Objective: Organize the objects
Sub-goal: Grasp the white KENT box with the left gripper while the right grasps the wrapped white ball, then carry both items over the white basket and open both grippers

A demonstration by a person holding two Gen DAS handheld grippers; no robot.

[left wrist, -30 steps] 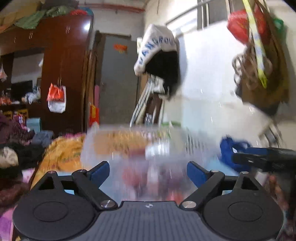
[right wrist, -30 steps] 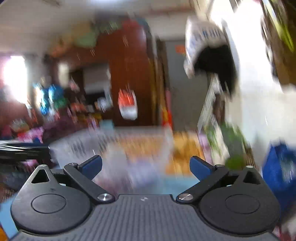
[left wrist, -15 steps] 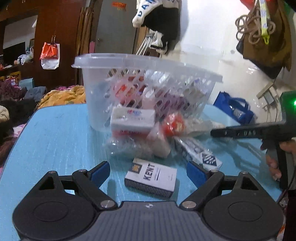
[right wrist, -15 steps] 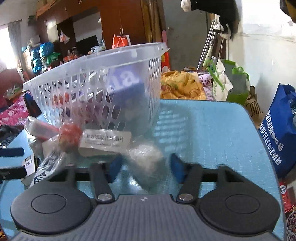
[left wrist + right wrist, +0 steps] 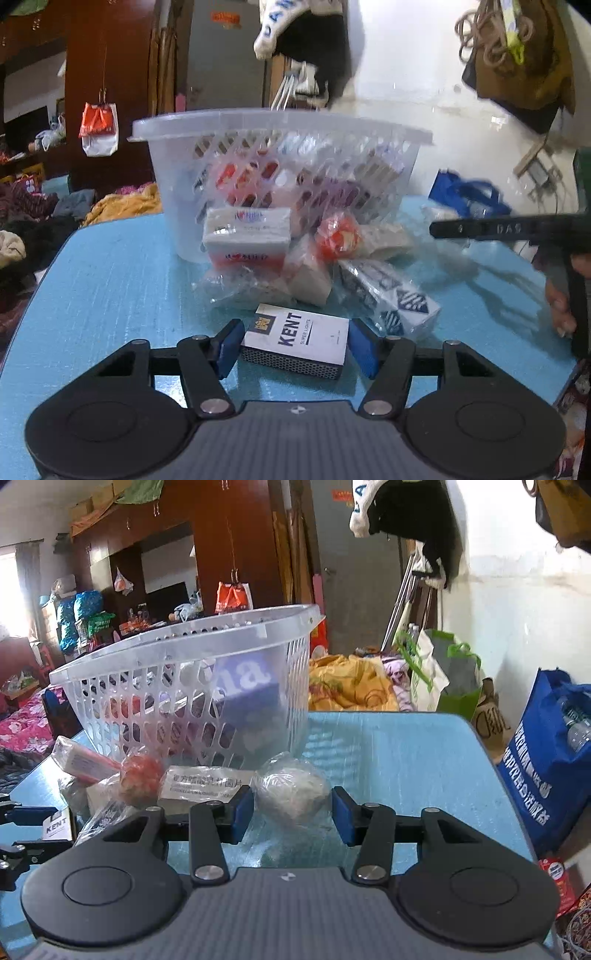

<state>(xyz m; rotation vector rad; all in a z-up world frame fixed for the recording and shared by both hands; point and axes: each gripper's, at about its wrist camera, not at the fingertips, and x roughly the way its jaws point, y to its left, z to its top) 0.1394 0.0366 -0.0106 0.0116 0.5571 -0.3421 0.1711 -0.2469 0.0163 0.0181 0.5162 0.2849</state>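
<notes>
A clear plastic basket (image 5: 280, 122) holding several packets stands on the blue table (image 5: 110, 277). In front of it lie a white-and-red box (image 5: 247, 236), a red wrapped ball (image 5: 338, 234) and a patterned blue-white box (image 5: 391, 299). My left gripper (image 5: 297, 347) is closing, its blue pads against both ends of the KENT cigarette box (image 5: 295, 332) lying flat. My right gripper (image 5: 293, 812) is closing too, its pads against a white bundle in clear wrap (image 5: 293, 788), beside a packet with printed writing (image 5: 203, 784) and the basket (image 5: 184, 642).
A hand (image 5: 561, 306) holds the right gripper at the table's right side. A blue shopping bag (image 5: 546, 768) stands beyond the table's right edge (image 5: 491, 760). Clothes and bedding are piled behind the table, with a dark wardrobe (image 5: 236, 554) further back.
Both grippers sank from a raised, blurred view down to the table. The left jaws narrowed around the KENT box. The right jaws narrowed around the wrapped white bundle.
</notes>
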